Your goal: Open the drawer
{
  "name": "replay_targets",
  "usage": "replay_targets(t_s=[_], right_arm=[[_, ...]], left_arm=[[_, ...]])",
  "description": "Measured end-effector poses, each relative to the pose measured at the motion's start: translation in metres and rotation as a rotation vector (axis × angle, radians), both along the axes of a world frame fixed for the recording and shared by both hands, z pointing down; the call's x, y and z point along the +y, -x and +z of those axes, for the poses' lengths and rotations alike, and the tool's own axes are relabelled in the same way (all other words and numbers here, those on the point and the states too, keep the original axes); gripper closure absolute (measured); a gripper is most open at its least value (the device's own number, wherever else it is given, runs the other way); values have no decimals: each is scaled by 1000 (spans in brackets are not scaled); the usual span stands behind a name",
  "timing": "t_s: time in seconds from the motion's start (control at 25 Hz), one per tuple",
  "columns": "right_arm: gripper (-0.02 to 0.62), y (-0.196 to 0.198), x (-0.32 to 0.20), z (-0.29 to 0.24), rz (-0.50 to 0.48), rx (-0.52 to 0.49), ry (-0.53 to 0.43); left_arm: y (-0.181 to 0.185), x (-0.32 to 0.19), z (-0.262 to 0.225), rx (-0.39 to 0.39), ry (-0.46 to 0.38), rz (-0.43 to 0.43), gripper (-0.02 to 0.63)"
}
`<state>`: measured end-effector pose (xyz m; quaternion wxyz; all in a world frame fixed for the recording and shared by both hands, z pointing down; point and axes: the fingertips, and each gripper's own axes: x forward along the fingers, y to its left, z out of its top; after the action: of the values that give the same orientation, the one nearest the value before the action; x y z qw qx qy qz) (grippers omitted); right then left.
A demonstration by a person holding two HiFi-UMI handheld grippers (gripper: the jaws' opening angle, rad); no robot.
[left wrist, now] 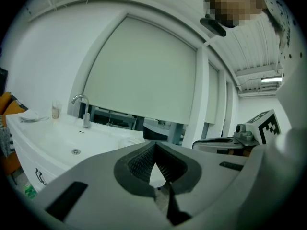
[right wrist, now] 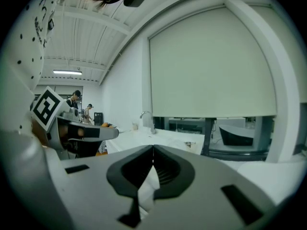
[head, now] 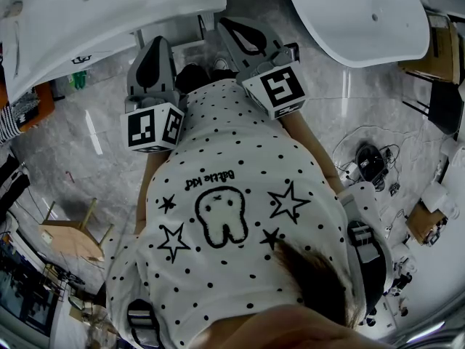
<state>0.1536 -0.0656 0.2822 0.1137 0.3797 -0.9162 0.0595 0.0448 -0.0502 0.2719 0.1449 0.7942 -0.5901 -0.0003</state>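
Note:
The white vanity (head: 94, 20) with its sink stands ahead at the left; in the left gripper view it is the vanity (left wrist: 53, 147), with a dark handle (left wrist: 40, 176) on its front, whether of a drawer I cannot tell. My left gripper (head: 158, 46) is held level in the air, short of the vanity and apart from it. Its jaws (left wrist: 154, 145) are shut with nothing between them. My right gripper (head: 232, 26) is up beside it, also shut and empty, seen again in its own view as the right gripper (right wrist: 153, 150). Neither gripper touches anything.
A white bathtub (head: 363, 17) lies ahead at the right. A faucet (left wrist: 84, 110) rises from the vanity top. On the marble floor are a wooden stool (head: 73, 231), a green bottle (head: 78, 78), cables and gear (head: 370, 162). People (right wrist: 76, 99) stand far off.

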Motion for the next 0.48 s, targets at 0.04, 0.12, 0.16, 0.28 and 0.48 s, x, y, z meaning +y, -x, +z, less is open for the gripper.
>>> replay_targets(t_s=[0.04,0.12,0.16,0.28,0.48], right_arm=[[581,0,0,0,0,-1,0],[581,0,0,0,1,-2,1],[581,0,0,0,1,-2,1],[581,-1,0,0,2,-3,3],[581,-1,0,0,-1,-2,4]], left_arm=[[0,0,0,0,-1,-1,603],[1,1,0,0,-1,-3,603],[1,1,1,0,-1,-4,603],[1,1,0,1,-2,-7,603],[1,0,-1,0,-4,-7,603]])
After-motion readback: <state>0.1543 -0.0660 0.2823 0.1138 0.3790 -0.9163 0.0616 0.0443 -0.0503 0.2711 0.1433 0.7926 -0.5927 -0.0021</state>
